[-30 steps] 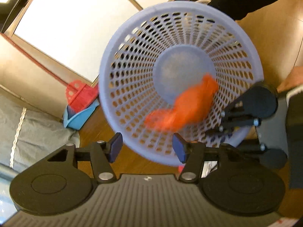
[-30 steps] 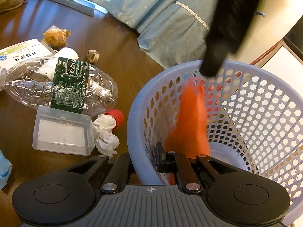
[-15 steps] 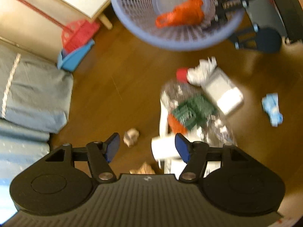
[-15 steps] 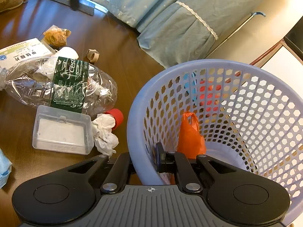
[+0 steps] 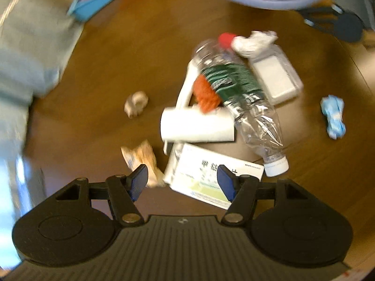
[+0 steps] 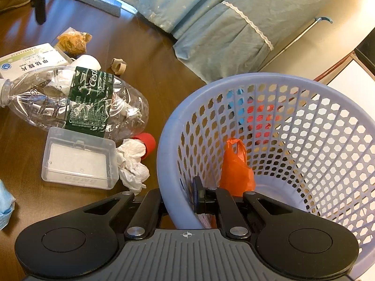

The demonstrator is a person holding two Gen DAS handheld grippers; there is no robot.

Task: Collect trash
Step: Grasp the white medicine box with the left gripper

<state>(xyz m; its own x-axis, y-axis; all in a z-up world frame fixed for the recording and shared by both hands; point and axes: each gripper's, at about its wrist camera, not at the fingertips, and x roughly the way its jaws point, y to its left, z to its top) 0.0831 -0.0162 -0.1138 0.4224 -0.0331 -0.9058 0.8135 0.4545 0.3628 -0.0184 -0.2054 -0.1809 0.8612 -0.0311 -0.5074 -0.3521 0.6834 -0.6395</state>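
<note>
- Left claw (image 5: 182, 182) points steeply down over the floor litter, its jaws spread and just opened wider, nothing between the pads; a white carton (image 5: 211, 175) lies beneath.
- Crushed bottle (image 6: 77, 100) lies left of the basket (image 6: 304, 86).
- Right claw (image 6: 185, 199), tilted downward, pinches the basket's near wall; orange bag (image 6: 236, 168) lies inside.

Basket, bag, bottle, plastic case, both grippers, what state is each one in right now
Basket: tilted, rim clamped.
Orange bag: inside basket.
Water bottle: crushed, capped, lying down.
Clear plastic case: closed, flat.
Left gripper: open, empty, above the white box.
Right gripper: shut on basket.
</note>
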